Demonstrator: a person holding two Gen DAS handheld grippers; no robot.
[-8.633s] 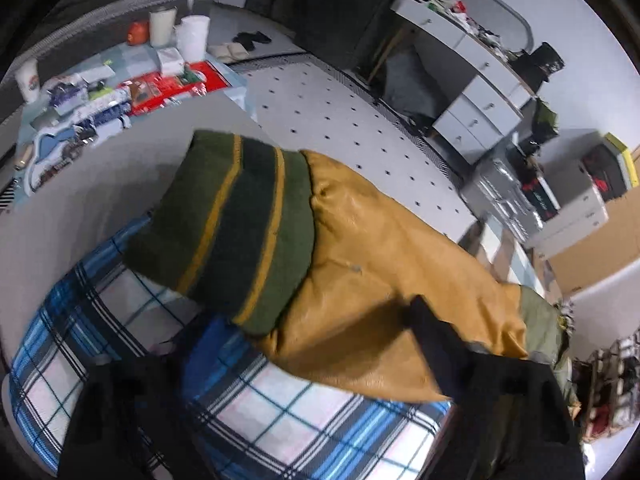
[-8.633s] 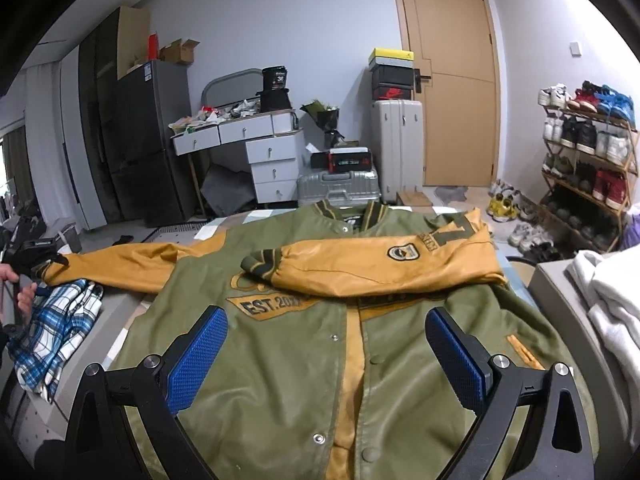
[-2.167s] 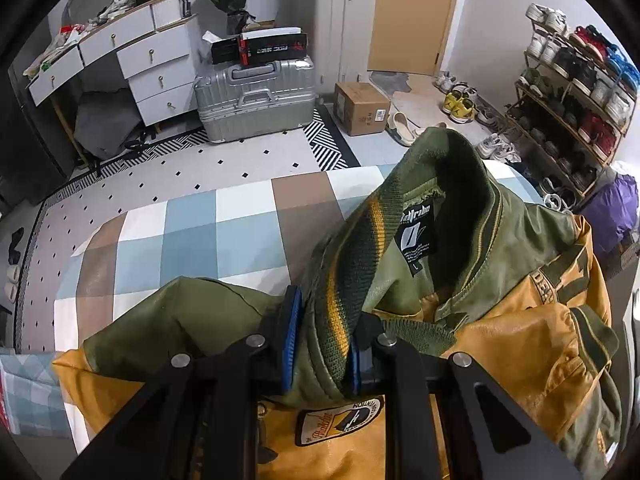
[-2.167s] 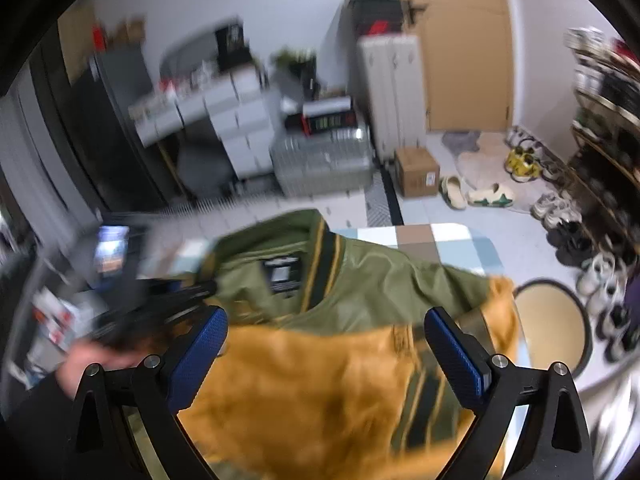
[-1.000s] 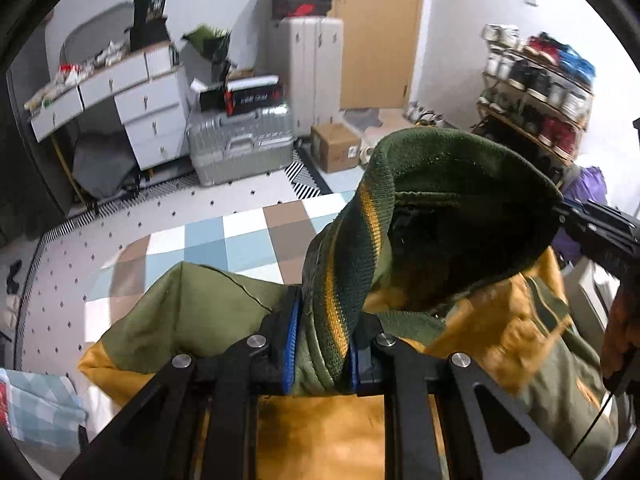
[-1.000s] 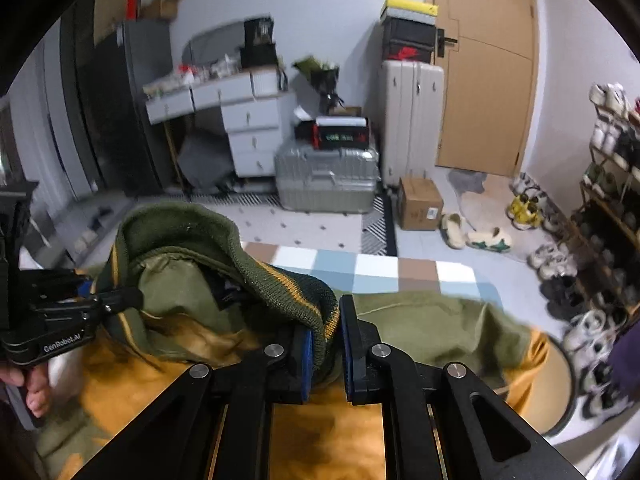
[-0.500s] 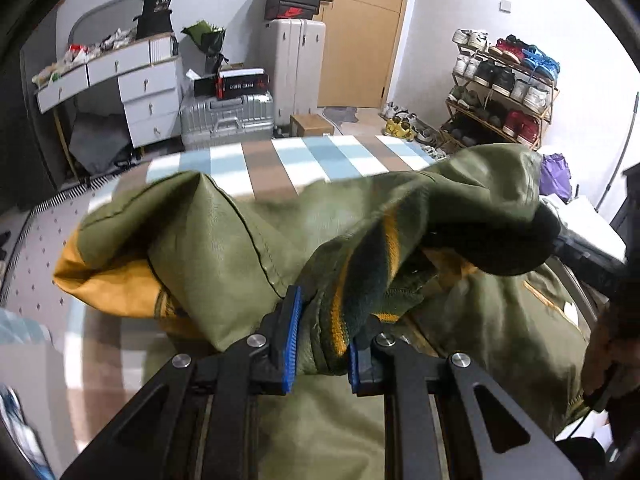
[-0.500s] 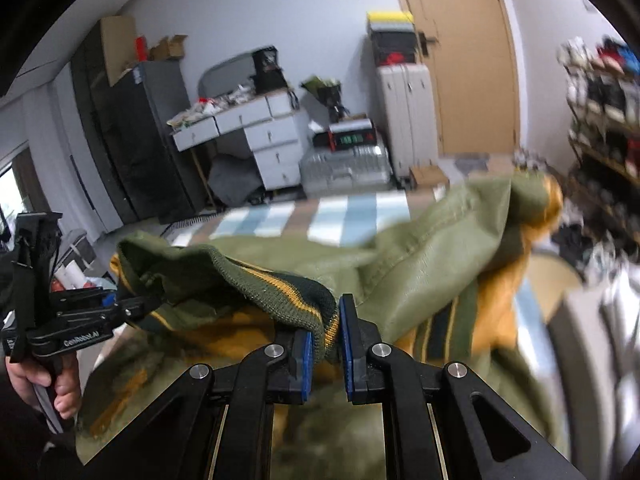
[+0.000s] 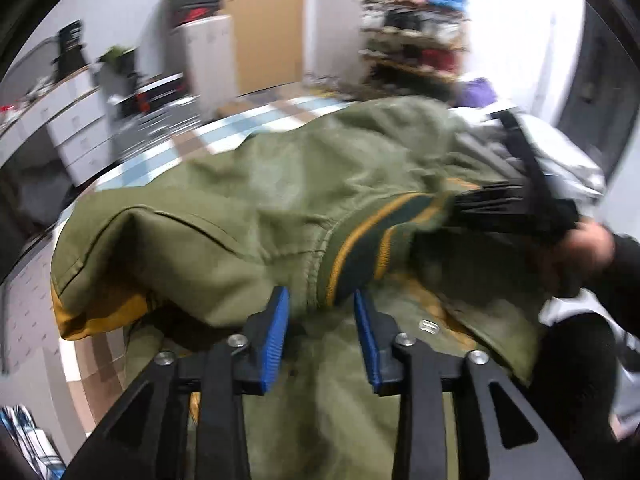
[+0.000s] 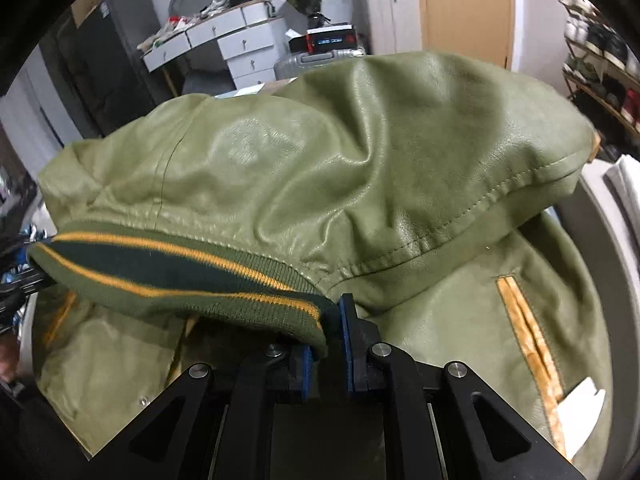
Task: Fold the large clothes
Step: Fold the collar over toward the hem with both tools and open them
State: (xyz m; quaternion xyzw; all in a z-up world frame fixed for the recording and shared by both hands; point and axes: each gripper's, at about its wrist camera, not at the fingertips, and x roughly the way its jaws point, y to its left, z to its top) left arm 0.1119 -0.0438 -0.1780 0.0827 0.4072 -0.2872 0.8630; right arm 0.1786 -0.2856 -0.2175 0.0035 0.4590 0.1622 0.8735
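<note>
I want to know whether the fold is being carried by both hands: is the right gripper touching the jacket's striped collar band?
Touching. In the right wrist view the right gripper has its blue pads closed on the end of the striped collar band, with no gap showing.
</note>
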